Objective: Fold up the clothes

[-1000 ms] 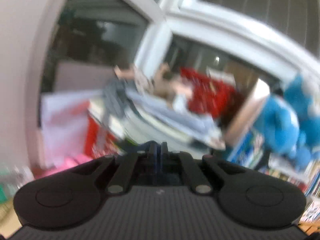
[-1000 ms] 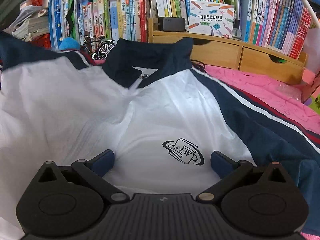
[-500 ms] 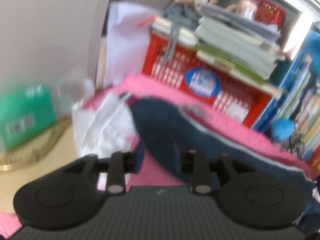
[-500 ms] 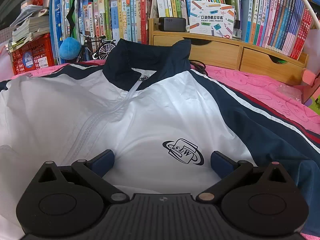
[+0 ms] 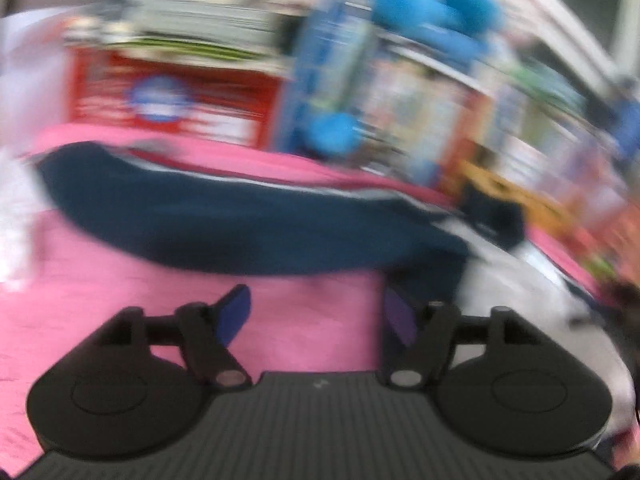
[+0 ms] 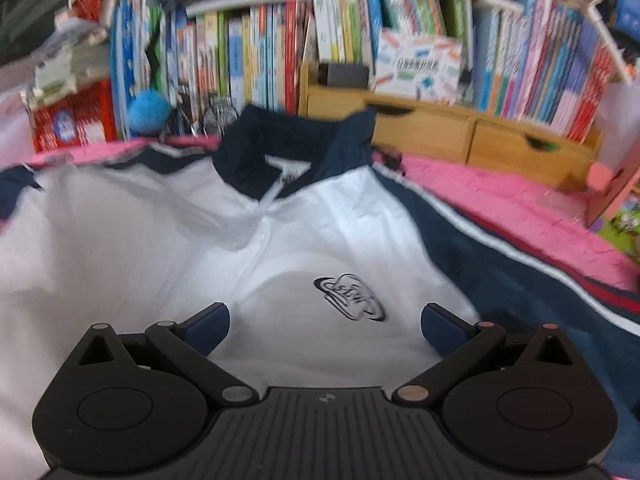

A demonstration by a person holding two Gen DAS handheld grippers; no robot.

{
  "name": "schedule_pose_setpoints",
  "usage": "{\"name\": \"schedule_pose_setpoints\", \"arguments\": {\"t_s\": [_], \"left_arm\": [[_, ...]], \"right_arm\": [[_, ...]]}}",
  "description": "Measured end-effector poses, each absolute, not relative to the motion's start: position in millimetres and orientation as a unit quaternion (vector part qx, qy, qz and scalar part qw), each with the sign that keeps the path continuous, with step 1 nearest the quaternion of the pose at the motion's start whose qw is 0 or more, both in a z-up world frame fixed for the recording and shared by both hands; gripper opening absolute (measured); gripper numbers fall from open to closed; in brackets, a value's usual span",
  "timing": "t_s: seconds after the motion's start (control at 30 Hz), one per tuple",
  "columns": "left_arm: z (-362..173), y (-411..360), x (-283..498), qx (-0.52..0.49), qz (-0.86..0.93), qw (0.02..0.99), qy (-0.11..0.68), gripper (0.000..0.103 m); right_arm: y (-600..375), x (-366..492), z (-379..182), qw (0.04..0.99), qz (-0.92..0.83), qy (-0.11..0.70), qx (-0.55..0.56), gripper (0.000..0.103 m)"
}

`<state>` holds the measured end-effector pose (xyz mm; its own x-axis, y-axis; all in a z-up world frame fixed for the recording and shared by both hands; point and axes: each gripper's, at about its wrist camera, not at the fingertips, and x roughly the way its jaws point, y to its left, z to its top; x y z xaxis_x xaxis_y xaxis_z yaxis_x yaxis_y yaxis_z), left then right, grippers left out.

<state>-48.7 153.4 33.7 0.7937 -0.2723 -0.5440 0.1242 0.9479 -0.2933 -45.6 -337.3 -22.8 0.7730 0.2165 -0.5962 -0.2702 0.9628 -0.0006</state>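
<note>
left wrist view: the picture is heavily blurred. the left gripper (image 5: 316, 314) fills the bottom of the frame, its jaws apart with nothing between them, over a pink cover (image 5: 120, 276). across the middle of the frame lies a navy sleeve (image 5: 224, 220) of the jacket, with a pale stripe along its upper edge; it runs from the left side toward the right, where it meets the white body of the jacket (image 5: 532, 280) at the lower right. behind it, at the upper left, a red crate (image 5: 168, 96) with a round blue label stands under a stack of papers. a blue plush toy (image 5: 436, 4) sits at the top, above a row of books too smeared to read.

right wrist view: the right gripper (image 6: 325, 322) sits low in the frame, jaws wide apart and empty, just above the white front of the jacket (image 6: 160, 256). a dark logo (image 6: 350, 297) lies between the fingers, slightly right of centre. the navy collar (image 6: 296, 148) stands open in the middle of the frame, and a navy sleeve with white and red stripes runs to the lower right. the jacket is spread front up on the pink cover (image 6: 500, 200). behind it stand wooden drawers (image 6: 472, 136) at the right, rows of books (image 6: 240, 52) along the top, and a small blue ball (image 6: 148, 111) at the left.
</note>
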Motion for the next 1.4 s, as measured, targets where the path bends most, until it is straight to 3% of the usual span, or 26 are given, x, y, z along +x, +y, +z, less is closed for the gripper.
{"name": "schedule_pose_setpoints", "arguments": {"t_s": [0.1, 0.47, 0.5, 0.53, 0.57, 0.6, 0.67, 0.7, 0.73, 0.77, 0.83, 0.87, 1.0, 1.07, 1.17, 1.2, 1.3, 1.33, 1.4], "left_arm": [[26.8, 121.6, -45.3, -0.107, -0.149, 0.928, 0.323, 0.082], [-6.1, 90.0, -51.1, -0.102, -0.156, 0.913, 0.363, 0.078], [-5.2, 88.8, -51.6, -0.103, -0.154, 0.913, 0.363, 0.072], [-4.7, 88.7, -51.8, -0.109, -0.157, 0.912, 0.364, 0.049], [-4.3, 88.0, -52.0, -0.113, -0.157, 0.91, 0.366, 0.034], [-4.0, 87.2, -52.3, -0.116, -0.157, 0.909, 0.368, 0.03], [-3.0, 85.5, -54.0, -0.122, -0.165, 0.905, 0.373, 0.008], [-2.4, 84.7, -55.7, -0.126, -0.173, 0.902, 0.375, 0.005], [-1.0, 83.7, -58.4, -0.133, -0.188, 0.897, 0.378, 0.004], [1.0, 82.4, -62.6, -0.138, -0.209, 0.891, 0.38, 0.004], [4.9, 80.8, -72.2, -0.151, -0.257, 0.874, 0.383, 0.001], [6.9, 81.3, -79.9, -0.155, -0.288, 0.862, 0.387, 0.002], [16.4, 88.5, -111.6, -0.132, -0.381, 0.822, 0.401, 0.003], [23.3, 99.3, -115.4, -0.124, -0.386, 0.821, 0.402, 0.004], [41.6, 112.3, -109.7, -0.098, -0.355, 0.844, 0.389, 0.022], [47.7, 113.9, -107.9, -0.082, -0.344, 0.854, 0.381, 0.026], [66.0, 108.3, -98.8, -0.04, -0.313, 0.884, 0.345, 0.047], [70.1, 103.6, -94.8, -0.033, -0.306, 0.891, 0.334, 0.052], [74.4, 90.6, -85.3, -0.029, -0.302, 0.899, 0.316, 0.053]], "right_arm": [[-363.0, -70.8, -9.0, 0.946, 0.124, 0.299, -0.025, 0.103], [-453.2, -154.0, -32.3, 0.923, 0.119, 0.359, 0.069, 0.103], [-456.8, -157.4, -36.9, 0.918, 0.131, 0.364, 0.09, 0.103], [-457.1, -158.3, -40.5, 0.914, 0.143, 0.363, 0.111, 0.103], [-455.6, -158.6, -43.6, 0.911, 0.154, 0.359, 0.129, 0.103], [-453.2, -157.8, -46.0, 0.91, 0.162, 0.355, 0.14, 0.103], [-443.7, -151.2, -47.7, 0.909, 0.173, 0.353, 0.14, 0.102], [-437.8, -147.4, -47.4, 0.905, 0.187, 0.355, 0.139, 0.092], [-432.2, -144.5, -46.8, 0.9, 0.205, 0.358, 0.14, 0.07], [-431.2, -144.2, -43.3, 0.897, 0.217, 0.359, 0.141, 0.059], [-438.4, -148.9, -31.1, 0.896, 0.229, 0.354, 0.143, 0.018], [-441.9, -151.2, -25.0, 0.895, 0.234, 0.351, 0.144, 0.017], [-456.2, -160.6, -0.5, 0.892, 0.257, 0.341, 0.148, 0.017], [-462.4, -161.9, 6.6, 0.909, 0.204, 0.356, 0.075, 0.019], [-469.5, -157.6, 15.3, 0.926, 0.133, 0.353, 0.017, 0.022], [-471.7, -155.9, 18.3, 0.93, 0.112, 0.349, 0.003, 0.028], [-466.6, -145.2, 28.1, 0.94, 0.096, 0.326, -0.015, 0.063], [-460.9, -139.7, 31.7, 0.943, 0.106, 0.314, -0.013, 0.068], [-440.8, -119.6, 34.2, 0.945, 0.128, 0.302, -0.024, 0.07]]}}
